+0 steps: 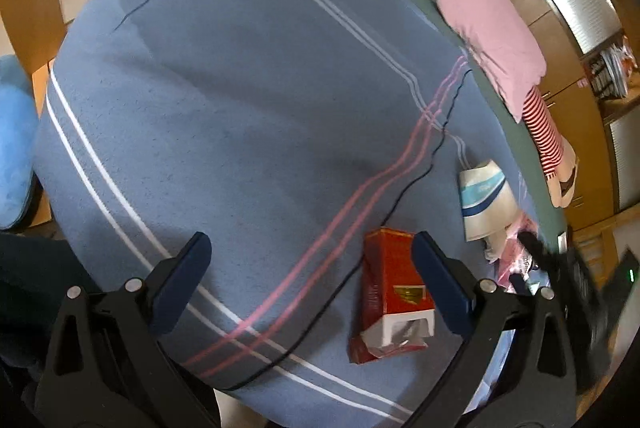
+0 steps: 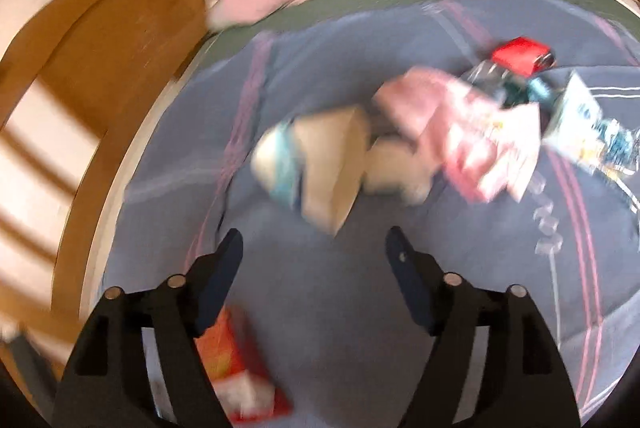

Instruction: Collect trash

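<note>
Your left gripper [image 1: 308,264] spread wide over the blue blanket [image 1: 224,100], red cigarette pack [image 1: 390,292] just inside its right finger, untouched, your right gripper [image 2: 314,248] released and empty, blurred wrappers [image 2: 472,136] toward the blanket's far edge, paper cup [image 2: 316,164] nearer

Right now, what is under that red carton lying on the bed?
The red carton lies flat on the blue striped blanket, beside a black cable that does not run beneath it. Whatever is directly under the carton is covered.
</note>
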`<action>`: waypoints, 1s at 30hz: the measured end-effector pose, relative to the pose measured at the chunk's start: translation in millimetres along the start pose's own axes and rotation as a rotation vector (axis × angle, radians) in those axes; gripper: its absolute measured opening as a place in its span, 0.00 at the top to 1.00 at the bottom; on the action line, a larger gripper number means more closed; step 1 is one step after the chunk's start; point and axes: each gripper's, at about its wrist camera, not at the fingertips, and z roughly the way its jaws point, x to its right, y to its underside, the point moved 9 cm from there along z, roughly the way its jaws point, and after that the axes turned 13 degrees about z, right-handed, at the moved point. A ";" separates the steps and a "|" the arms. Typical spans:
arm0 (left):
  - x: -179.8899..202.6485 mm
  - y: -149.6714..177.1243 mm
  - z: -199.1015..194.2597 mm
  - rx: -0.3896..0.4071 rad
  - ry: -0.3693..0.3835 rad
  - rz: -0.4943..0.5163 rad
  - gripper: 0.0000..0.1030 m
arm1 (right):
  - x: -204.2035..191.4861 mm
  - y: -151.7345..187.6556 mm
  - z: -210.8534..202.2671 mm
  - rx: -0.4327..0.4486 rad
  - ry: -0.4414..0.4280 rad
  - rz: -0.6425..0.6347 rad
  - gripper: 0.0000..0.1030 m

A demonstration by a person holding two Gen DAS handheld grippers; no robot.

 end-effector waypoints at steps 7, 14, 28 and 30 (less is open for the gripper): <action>7.1 3.5 6.5 -0.008 -0.029 0.019 0.03 | 11.6 -27.9 49.8 -0.023 -0.039 0.143 0.29; 22.2 8.2 13.0 -0.024 -0.039 0.090 0.03 | -4.6 -16.0 50.5 -0.055 -0.063 0.024 0.91; 11.7 5.8 12.2 -0.016 -0.033 0.025 0.03 | -45.7 24.8 -33.4 -0.032 -0.238 -0.171 0.97; 11.2 6.5 12.0 -0.020 -0.032 0.025 0.03 | -44.0 27.3 -48.5 -0.019 -0.210 -0.201 0.97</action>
